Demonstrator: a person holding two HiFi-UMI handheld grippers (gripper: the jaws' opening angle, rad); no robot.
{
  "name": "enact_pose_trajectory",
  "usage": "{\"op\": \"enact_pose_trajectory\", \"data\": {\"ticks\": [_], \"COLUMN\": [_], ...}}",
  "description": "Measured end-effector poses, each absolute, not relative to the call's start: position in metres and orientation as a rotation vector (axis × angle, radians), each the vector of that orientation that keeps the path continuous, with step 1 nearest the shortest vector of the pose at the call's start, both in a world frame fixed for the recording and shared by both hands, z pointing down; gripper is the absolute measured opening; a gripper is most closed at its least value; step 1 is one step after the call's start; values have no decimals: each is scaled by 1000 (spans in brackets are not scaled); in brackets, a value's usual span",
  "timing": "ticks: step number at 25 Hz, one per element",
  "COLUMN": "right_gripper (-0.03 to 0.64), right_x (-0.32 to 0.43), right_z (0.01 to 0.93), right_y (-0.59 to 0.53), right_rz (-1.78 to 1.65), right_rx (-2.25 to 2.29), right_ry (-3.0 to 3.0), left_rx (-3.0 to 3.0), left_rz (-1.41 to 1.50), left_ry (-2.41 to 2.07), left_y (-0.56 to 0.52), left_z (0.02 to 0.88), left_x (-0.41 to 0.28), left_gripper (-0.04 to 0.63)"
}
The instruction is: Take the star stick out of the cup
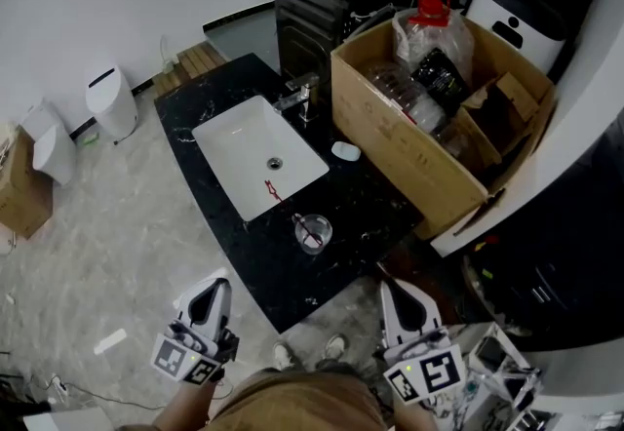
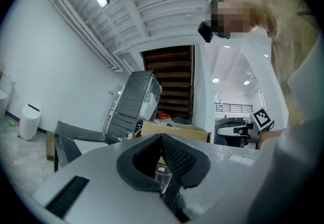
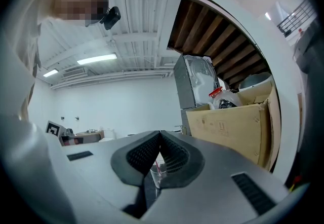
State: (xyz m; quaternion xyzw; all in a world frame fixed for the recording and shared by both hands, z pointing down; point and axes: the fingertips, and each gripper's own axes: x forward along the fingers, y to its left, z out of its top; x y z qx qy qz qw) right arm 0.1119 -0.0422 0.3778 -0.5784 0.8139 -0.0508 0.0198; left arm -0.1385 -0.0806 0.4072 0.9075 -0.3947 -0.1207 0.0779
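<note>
Our left gripper (image 1: 220,283) and right gripper (image 1: 387,287) both have their jaws pressed together on nothing, held near us short of the black marble counter (image 1: 366,210). They are well apart from the clear glass cup (image 1: 313,232), which stands beyond them, near-right of the white rectangular sink (image 1: 239,141). The thin red star stick (image 1: 309,237) sits inside that cup, so we judge this the approach step; next we must spread one pair of jaws, pinch the stick above the rim and lift it straight up without tipping the cup
</note>
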Motion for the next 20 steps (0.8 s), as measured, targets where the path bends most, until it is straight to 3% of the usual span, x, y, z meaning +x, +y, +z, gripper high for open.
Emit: {"op": "enact_pose_trajectory", "data": {"ticks": [20], "right_gripper": [-2], "right_x": [117], "right_z": [380], "right_y": [-58], "right_rz": [-181], "right_rx": [-1774], "right_ry": [2515], "left_rx": [2696], "left_rz": [-326], "left_ry": [-1170], "left_y": [-118], "left_z": [409], "left_x": [-136], "left_gripper": [0]}}
